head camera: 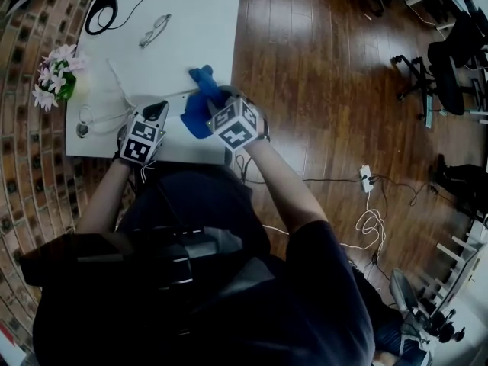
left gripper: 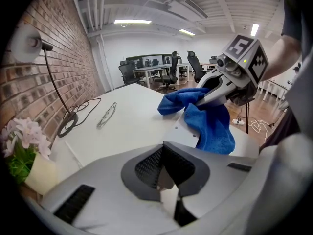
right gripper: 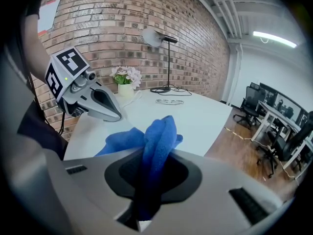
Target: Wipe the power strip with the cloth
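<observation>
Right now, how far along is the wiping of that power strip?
Done: the right claw has the blue cloth gripped, and the left claw is shut on what looks like the white power strip's near end. In hand: the cloth hangs over the strip. Left: the wiping itself; I can't tell how much is already clean.

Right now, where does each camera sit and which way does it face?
Head view: on the person's head, looking steeply down at the table; both arms show.
Left gripper view: on the left hand-held gripper, facing office desks; right hand-held gripper shows.
Right gripper view: on the right hand-held gripper, facing the brick wall; left hand-held gripper shows.
All share the blue cloth.
</observation>
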